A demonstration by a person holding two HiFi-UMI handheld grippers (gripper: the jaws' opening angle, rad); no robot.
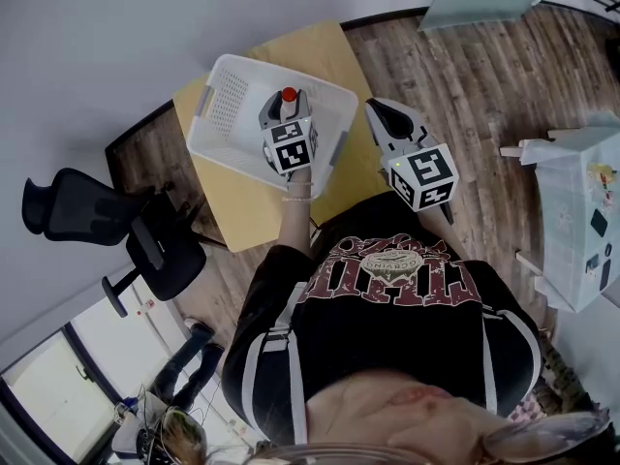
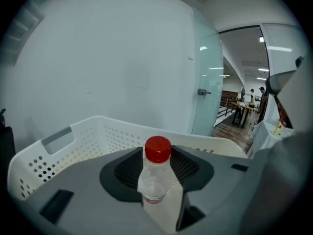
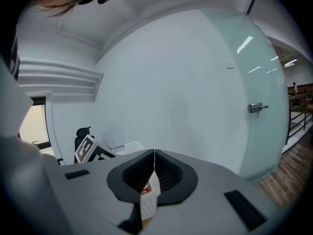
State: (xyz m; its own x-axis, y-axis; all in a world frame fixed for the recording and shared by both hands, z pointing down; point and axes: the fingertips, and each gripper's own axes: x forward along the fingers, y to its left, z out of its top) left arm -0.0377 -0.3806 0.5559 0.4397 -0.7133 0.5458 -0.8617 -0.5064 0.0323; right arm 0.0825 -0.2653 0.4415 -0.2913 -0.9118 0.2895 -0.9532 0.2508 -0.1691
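Wooden table [image 1: 247, 216]: left gripper [image 1: 284, 105] holds red-capped bottle [image 2: 155, 177] over white basket [image 1: 228, 105].

The white basket [image 1: 228, 105] is open on top, but the left gripper [image 1: 283, 105] with its red-capped bottle [image 1: 289, 95] fills the middle; there is room along its left wall. The right gripper [image 1: 386, 116], closed on a printed packet [image 3: 149, 192], hangs beside the basket's right rim. Bare table [image 1: 310, 51] shows beyond it. The wall [image 1: 97, 37] stands close behind, an office chair [image 1: 87, 211] blocks the left, and open floor [image 1: 484, 85] lies to the right.
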